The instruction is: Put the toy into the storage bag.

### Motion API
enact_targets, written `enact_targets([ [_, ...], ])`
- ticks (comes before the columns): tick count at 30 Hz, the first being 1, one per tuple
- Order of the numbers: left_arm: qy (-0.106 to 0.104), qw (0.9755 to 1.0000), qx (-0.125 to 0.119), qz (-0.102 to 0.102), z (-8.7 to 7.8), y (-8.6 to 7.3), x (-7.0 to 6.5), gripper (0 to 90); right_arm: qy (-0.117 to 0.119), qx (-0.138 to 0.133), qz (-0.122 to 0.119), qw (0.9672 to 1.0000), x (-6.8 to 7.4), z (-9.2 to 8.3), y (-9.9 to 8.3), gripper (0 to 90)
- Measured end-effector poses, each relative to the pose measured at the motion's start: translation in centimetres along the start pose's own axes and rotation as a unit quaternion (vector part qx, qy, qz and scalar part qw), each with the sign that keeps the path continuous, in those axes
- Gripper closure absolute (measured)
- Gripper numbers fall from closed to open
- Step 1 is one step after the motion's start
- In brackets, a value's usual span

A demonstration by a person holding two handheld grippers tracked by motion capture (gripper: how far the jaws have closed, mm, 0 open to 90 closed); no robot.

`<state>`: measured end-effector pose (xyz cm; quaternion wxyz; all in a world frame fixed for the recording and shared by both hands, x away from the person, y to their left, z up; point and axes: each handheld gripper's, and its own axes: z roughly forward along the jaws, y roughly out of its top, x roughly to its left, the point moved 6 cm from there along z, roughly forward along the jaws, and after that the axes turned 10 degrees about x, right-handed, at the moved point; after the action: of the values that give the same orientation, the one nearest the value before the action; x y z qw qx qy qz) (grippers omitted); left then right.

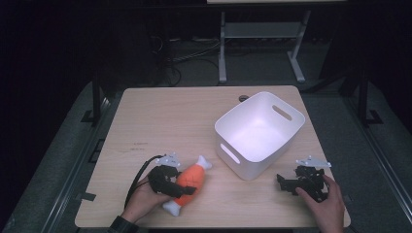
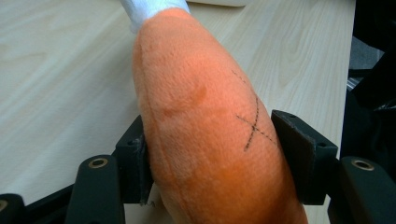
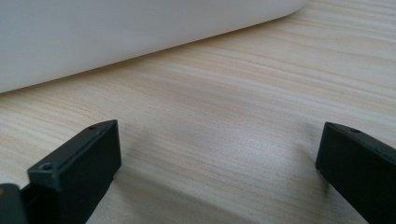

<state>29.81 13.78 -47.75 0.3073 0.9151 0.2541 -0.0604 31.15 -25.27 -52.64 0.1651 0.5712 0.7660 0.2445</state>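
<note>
The plush drumstick (image 1: 188, 182) is orange with white bone ends and a stitched black X on its side. It lies on the table (image 1: 160, 116) at about seven o'clock, and the left gripper (image 2: 212, 149) pinches its thick middle. The white bin (image 1: 291, 127) at three o'clock holds nothing. The right gripper (image 3: 217, 172) rests at five o'clock, jaws spread over bare wood.
</note>
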Motion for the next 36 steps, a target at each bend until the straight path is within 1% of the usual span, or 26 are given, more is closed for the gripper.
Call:
enact_targets([
  [5,0.0,1.0,-0.009,0.003,-1.2,0.2,0.6,35.5,0.0,0.0,0.0,1.0,0.0,0.0,0.0,0.0],
  [8,0.007,0.9999,-0.008,0.009,-1.7,0.4,0.9,35.6,0.0,0.0,0.0,1.0,0.0,0.0,0.0,0.0],
  [9,0.006,0.9999,-0.009,0.007,-1.9,0.5,0.9,35.6,0.0,0.0,0.0,1.0,0.0,0.0,0.0,0.0],
  [11,0.009,0.9998,-0.012,0.011,-2.2,0.8,1.0,35.7,0.0,0.0,0.0,1.0,0.0,0.0,0.0,0.0],
  [13,0.01,0.9998,-0.014,0.009,-2.5,1.1,1.1,35.8,0.0,0.0,0.0,1.0,0.0,0.0,0.0,0.0],
  [16,0.014,0.9996,-0.016,0.018,-3.2,1.7,1.2,35.9,0.0,0.0,0.0,1.0,0.0,0.0,0.0,0.0],
  [19,0.019,0.9994,-0.019,0.021,-3.8,2.2,1.5,36.0,0.0,0.0,0.0,1.0,0.0,0.0,0.0,0.0],
  [20,0.019,0.9993,-0.023,0.023,-4.1,2.5,1.6,36.0,0.0,0.0,0.0,1.0,0.0,0.0,0.0,0.0],
  [24,0.023,0.999,-0.031,0.023,-5.1,3.2,1.8,36.1,0.0,0.0,0.0,1.0,0.0,0.0,0.0,0.0],
  [26,0.023,0.9988,-0.032,0.027,-5.4,3.6,1.9,36.2,0.0,0.0,0.0,1.0,0.0,0.0,0.0,0.0],
  [36,0.026,0.9985,-0.031,0.037,-6.4,5.2,2.2,36.3,0.0,0.0,0.0,1.0,0.0,0.0,0.0,0.0],
])
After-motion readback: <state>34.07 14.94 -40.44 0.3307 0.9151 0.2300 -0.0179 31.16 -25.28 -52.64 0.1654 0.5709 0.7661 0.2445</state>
